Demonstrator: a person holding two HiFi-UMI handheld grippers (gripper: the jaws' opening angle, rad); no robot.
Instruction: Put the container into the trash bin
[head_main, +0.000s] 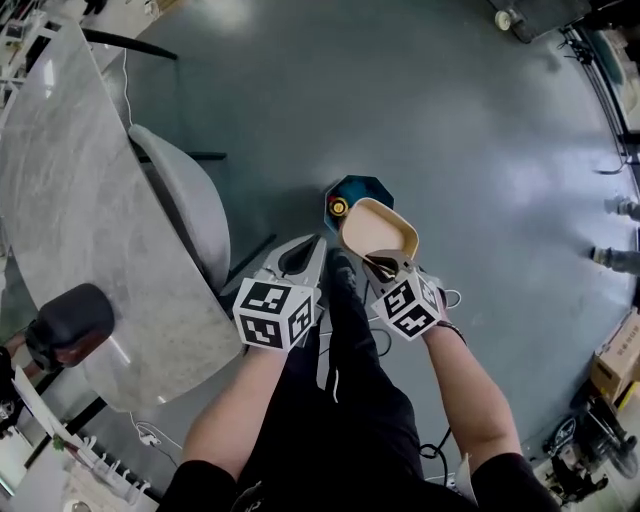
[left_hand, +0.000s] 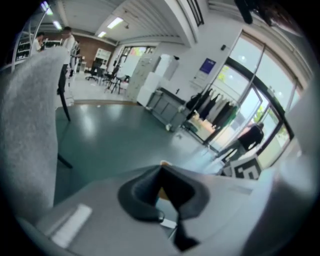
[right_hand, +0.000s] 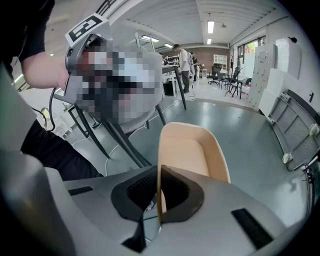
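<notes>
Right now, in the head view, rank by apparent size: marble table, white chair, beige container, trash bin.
1. marble table
2. white chair
3. beige container
4. trash bin

The last two are unsure: the container is nearer the camera and covers part of the bin.

Black short sleeves (head_main: 505, 478), black trousers (head_main: 345, 400). Grey left tongs (head_main: 318, 245) and right tongs (head_main: 386, 266) each bear a white cube (head_main: 272, 313) with black square markers. Dark pads (right_hand: 134, 196) inside. Perhaps a dark strap (head_main: 452, 330) at the right wrist.
</notes>
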